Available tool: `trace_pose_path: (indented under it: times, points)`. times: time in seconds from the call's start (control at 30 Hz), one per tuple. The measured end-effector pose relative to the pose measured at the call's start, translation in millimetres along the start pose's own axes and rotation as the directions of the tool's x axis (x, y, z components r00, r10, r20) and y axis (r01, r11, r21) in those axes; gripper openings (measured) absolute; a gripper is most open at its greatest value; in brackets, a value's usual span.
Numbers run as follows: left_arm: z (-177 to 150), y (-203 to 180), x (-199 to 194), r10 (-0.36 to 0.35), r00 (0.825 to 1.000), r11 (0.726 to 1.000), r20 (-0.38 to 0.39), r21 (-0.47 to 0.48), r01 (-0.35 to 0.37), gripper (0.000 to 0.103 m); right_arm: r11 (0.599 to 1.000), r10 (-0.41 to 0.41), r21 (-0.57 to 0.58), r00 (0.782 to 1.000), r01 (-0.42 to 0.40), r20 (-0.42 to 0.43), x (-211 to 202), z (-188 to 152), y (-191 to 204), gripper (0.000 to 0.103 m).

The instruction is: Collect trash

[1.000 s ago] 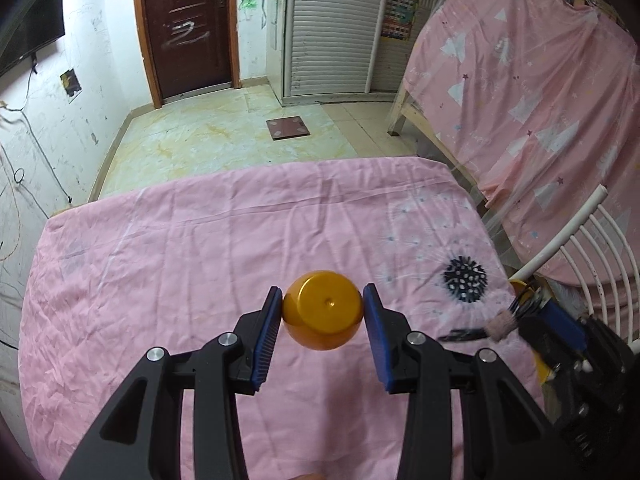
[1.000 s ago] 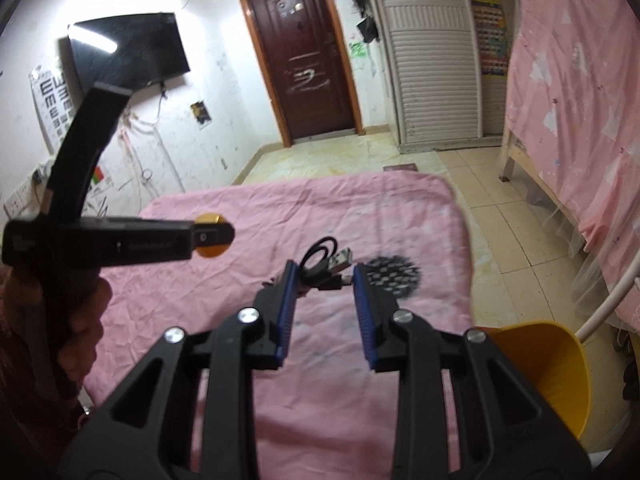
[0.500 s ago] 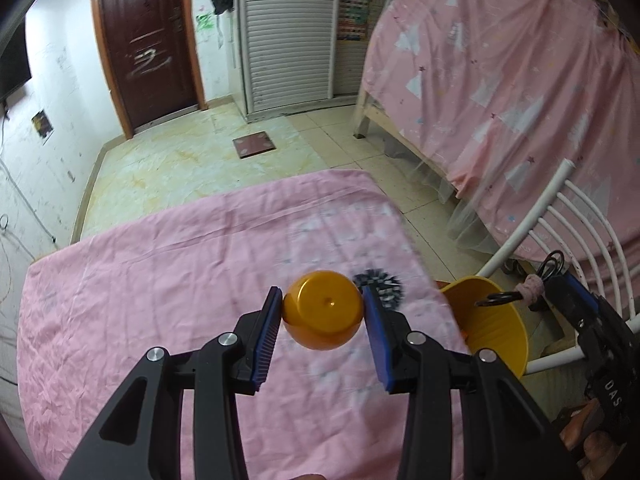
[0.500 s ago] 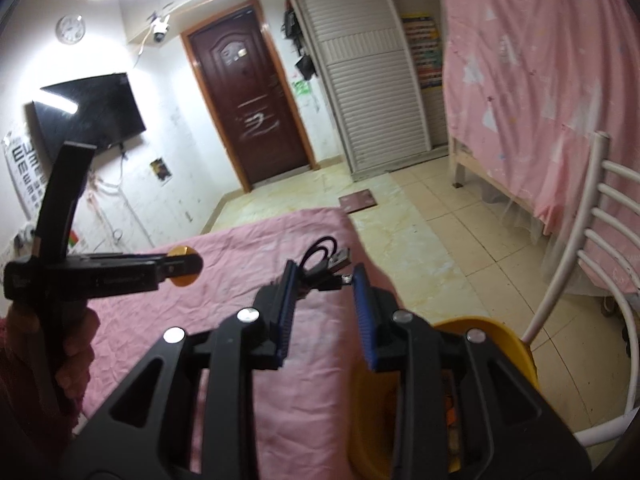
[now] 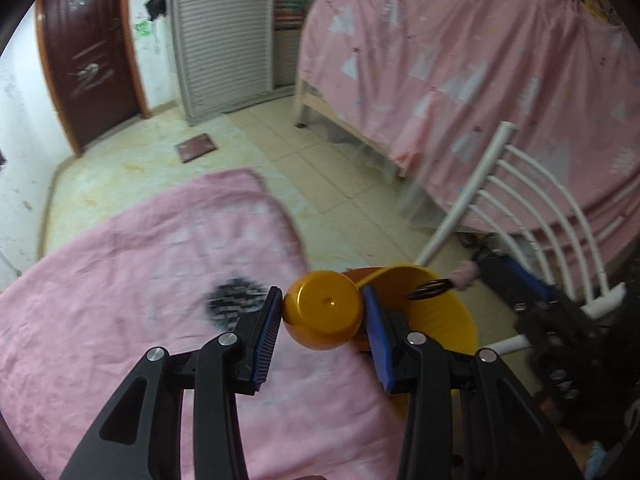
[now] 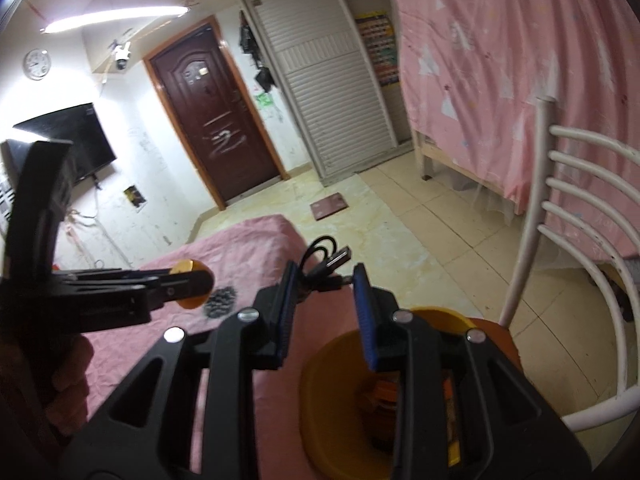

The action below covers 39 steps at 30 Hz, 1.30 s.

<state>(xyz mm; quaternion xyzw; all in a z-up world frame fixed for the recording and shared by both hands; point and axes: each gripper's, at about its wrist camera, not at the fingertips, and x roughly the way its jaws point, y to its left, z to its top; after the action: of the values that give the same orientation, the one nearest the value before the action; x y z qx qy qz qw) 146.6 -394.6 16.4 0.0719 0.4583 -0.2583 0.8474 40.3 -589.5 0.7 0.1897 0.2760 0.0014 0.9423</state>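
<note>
The orange cap (image 5: 323, 315) sits clamped in the left gripper (image 5: 320, 320) just beside the yellow bin (image 5: 448, 320); the black cable (image 6: 324, 266) is pinched in the right gripper (image 6: 324, 312) above it. Both await dropping; the pink-covered counter (image 5: 120, 280) looks otherwise cleared.

Both tools share one build. The left gripper (image 5: 322, 316) has matte black, angular plastic arms with elongated cut-out windows near the base, and a round silver screw head at each joint, four across. Its fingers (image 5: 267, 338) carry ribbed blue pads on the inner faces. The right gripper (image 6: 324, 312) matches it: black arms, four silver screws, ribbed blue pads (image 6: 366, 316). Beside the left gripper's black handle, seen from the right wrist view, the person's hand (image 6: 70, 376) shows reddish skin, blurred.
</note>
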Motion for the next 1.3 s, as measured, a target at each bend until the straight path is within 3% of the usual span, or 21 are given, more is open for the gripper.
trace_pose_path:
  times: [0.13, 0.2, 0.27, 0.57, 0.7, 0.83, 0.9, 0.97, 1.03, 1.13, 1.3]
  points:
    - [3, -21, 7, -0.081, 0.997, 0.997, -0.016, 0.003, 0.081, 0.036, 0.998, -0.028, 0.048, 1.0, 0.028, 0.002, 1, -1, -17, 0.027]
    - [3, -29, 10, -0.086, 0.996, 0.996, -0.019, 0.009, 0.086, 0.042, 0.997, -0.038, 0.067, 0.999, 0.037, 0.005, 0, -1, -24, 0.027]
    - [3, -34, 11, -0.091, 0.996, 0.996, -0.02, 0.017, 0.091, 0.055, 0.996, -0.043, 0.079, 0.999, 0.042, 0.01, -1, -2, -29, 0.027]
    - [1, -35, 9, -0.067, 0.998, 0.997, -0.013, 0.029, 0.067, 0.056, 0.996, -0.028, 0.082, 1.0, 0.028, 0.005, 4, -3, -25, 0.028]
    - [-1, -28, 3, -0.054, 0.999, 0.998, 0.002, 0.033, 0.054, 0.062, 0.997, -0.01, 0.072, 1.0, 0.009, 0.013, 6, -4, -18, 0.065]
    - [-7, -14, -9, -0.038, 0.999, 0.999, 0.039, 0.025, 0.037, 0.068, 0.999, 0.001, 0.046, 1.0, -0.001, 0.004, 13, -4, -2, 0.075]
    - [-10, -2, -19, -0.02, 0.997, 1.0, 0.075, 0.022, 0.018, 0.074, 0.999, 0.001, 0.04, 1.0, -0.001, 0.002, 17, -5, 5, 0.09]
    - [-15, 9, -28, 0.012, 0.993, 1.0, 0.116, 0.014, -0.013, 0.081, 0.999, 0.008, 0.04, 1.0, -0.008, 0.004, 20, -5, 11, 0.097]
    - [-23, 24, -38, 0.063, 0.983, 0.998, 0.171, -0.004, -0.063, 0.086, 0.999, 0.02, 0.033, 1.0, -0.02, -0.001, 25, -5, 19, 0.097]
    - [-37, 50, -53, 0.154, 0.955, 0.988, 0.255, -0.059, -0.144, 0.091, 1.0, 0.014, -0.002, 1.0, -0.014, -0.022, 34, -8, 35, 0.097]
    - [-64, 90, -70, 0.277, 0.907, 0.959, 0.318, -0.144, -0.242, 0.093, 0.999, -0.009, -0.048, 0.998, 0.006, -0.056, 49, -15, 59, 0.097]
